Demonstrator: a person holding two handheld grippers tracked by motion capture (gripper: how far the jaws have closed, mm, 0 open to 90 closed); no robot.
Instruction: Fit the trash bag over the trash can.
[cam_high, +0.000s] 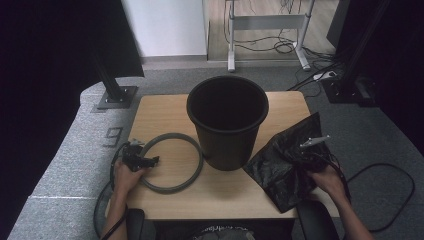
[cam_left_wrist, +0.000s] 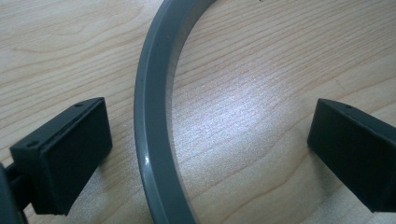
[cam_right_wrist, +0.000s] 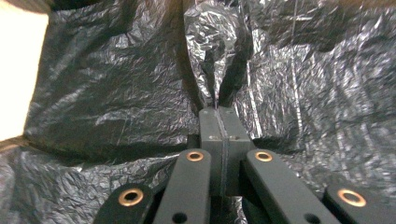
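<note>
Black bin (cam_high: 228, 120) blocks counter (cam_high: 165, 107) centre between hands. Grey ring (cam_high: 172, 162) lies flat left of it, black bag (cam_high: 285, 160) right. Bare passage: far-left corner, near edge.

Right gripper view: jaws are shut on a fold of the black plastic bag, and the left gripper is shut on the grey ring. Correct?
Not quite. The left gripper is open in the left gripper view, straddling the grey ring without pressing it. The right gripper is indeed shut on the black plastic bag.

The left hand-held gripper (cam_left_wrist: 208, 154) stands wide open over the pale wooden table (cam_left_wrist: 261, 84). A grey ring (cam_left_wrist: 150, 116) curves between its black jaws — nearer the left one, touching neither.
</note>
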